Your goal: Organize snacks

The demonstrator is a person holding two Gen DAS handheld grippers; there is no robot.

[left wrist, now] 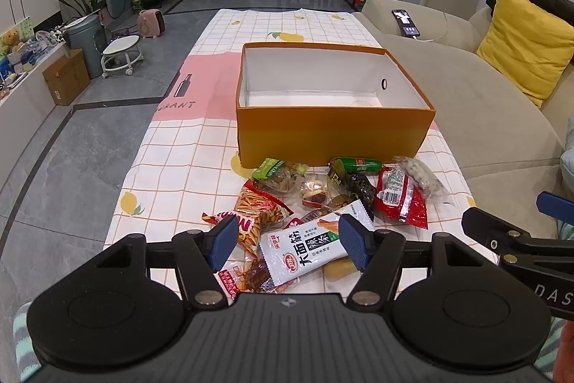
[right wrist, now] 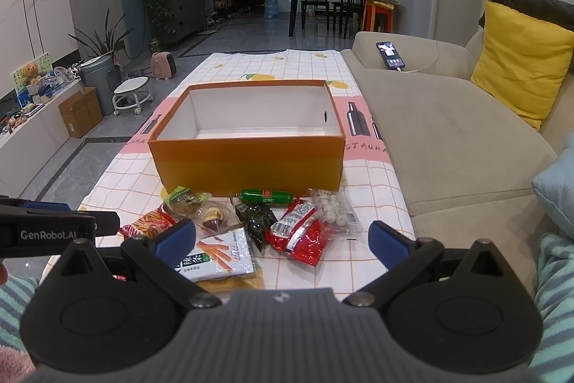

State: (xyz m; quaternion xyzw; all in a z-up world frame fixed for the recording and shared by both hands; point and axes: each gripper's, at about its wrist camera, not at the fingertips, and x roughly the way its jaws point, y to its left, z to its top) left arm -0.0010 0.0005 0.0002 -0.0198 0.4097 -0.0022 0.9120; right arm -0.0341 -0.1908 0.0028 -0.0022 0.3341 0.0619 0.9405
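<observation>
An open orange box (left wrist: 333, 131) with an empty white inside stands on the checked tablecloth; it also shows in the right wrist view (right wrist: 247, 164). Several snack packs lie in front of it: a white spicy-strip pack (left wrist: 305, 250), a red pack (left wrist: 401, 196), a green sausage (left wrist: 358, 164), a pack of white balls (left wrist: 421, 176), an orange-striped pack (left wrist: 258, 210). My left gripper (left wrist: 287, 241) is open, its fingers either side of the white pack, above it. My right gripper (right wrist: 283, 243) is open and empty, above the near table edge, before the red pack (right wrist: 299, 232).
A beige sofa (right wrist: 448, 139) with a yellow cushion (right wrist: 520, 60) and a phone (right wrist: 391, 54) runs along the table's right side. The floor on the left holds a cardboard box (left wrist: 66, 78), a bin and a small stool. The right gripper's finger (left wrist: 502, 232) shows in the left view.
</observation>
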